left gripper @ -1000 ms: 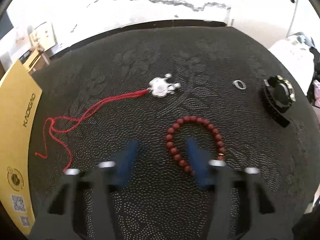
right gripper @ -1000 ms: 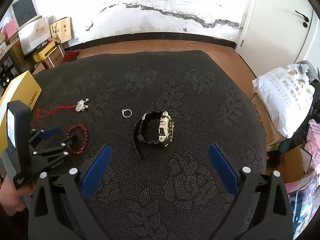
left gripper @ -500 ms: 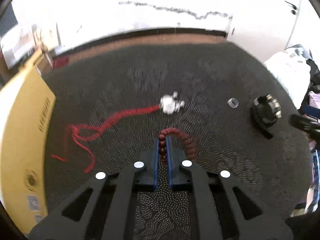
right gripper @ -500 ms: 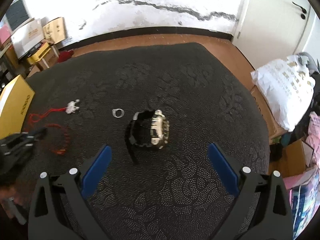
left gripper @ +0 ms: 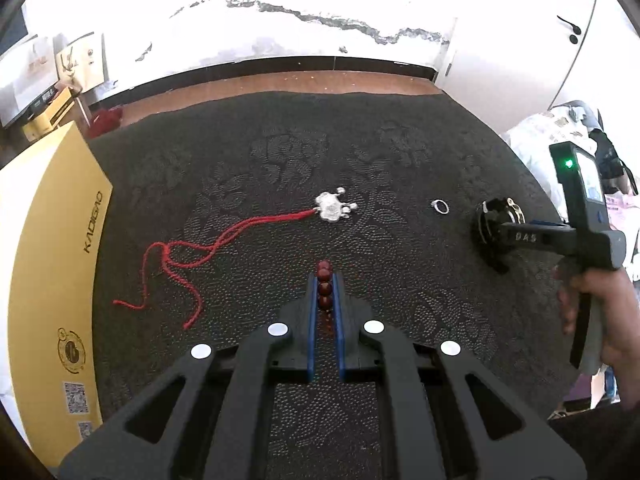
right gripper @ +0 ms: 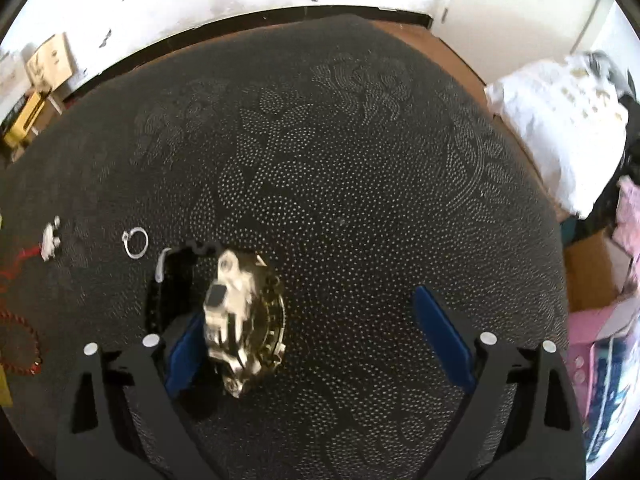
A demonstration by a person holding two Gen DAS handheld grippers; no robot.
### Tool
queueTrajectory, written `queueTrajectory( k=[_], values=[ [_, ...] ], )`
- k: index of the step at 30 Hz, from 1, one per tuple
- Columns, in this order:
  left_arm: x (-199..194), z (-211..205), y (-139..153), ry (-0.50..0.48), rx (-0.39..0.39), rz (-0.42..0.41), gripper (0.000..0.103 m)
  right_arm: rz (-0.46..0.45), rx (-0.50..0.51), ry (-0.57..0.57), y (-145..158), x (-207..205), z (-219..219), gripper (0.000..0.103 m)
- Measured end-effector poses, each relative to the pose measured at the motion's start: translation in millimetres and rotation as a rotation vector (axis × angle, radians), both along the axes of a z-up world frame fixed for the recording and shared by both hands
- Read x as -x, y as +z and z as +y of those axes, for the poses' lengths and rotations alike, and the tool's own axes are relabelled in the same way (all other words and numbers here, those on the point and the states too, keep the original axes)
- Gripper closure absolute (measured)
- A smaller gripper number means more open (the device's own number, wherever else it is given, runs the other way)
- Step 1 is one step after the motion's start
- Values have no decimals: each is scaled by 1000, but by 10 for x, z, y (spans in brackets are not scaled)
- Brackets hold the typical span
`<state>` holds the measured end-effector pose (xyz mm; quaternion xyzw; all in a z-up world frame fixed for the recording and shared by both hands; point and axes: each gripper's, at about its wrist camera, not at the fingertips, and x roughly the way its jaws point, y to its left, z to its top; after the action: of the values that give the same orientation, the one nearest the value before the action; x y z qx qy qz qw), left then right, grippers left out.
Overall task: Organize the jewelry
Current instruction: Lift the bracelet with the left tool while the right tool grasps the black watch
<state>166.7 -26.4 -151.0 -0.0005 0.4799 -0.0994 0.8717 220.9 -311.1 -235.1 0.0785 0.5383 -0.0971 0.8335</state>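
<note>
Beads of the red bracelet (left gripper: 324,284) sit clamped between the left gripper (left gripper: 324,292) pads, above the black cloth's (left gripper: 360,160) near edge. Farther in lie a silver pendant (left gripper: 334,208) with red cord (left gripper: 192,252) and a ring (left gripper: 440,206). Toward the right edge, the right gripper (right gripper: 316,332) is closing around the watch (right gripper: 240,320), one pad still apart. A yellow box (left gripper: 52,260) borders the left edge, lid shut.

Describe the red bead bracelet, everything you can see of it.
The red bead bracelet is a string of round, glossy dark-red beads that look like wood. It is pinched between the blue pads of the shut left gripper, with a few beads poking past the fingertips above the dark patterned cloth. In the right wrist view its loop shows at the far left edge.
</note>
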Motion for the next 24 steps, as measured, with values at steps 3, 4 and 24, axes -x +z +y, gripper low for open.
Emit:
queueTrajectory(
  k=[3,4,24],
  values=[
    [-3,95,-8,14,6,6,96,10,5,39,53,-10,203,85],
    [-1,116,-3,18,8,6,96,9,7,53,54,-7,249,85],
    [376,943,661,183,21,-94,96,-257,-9,445,1291,580,2020,85]
  ],
)
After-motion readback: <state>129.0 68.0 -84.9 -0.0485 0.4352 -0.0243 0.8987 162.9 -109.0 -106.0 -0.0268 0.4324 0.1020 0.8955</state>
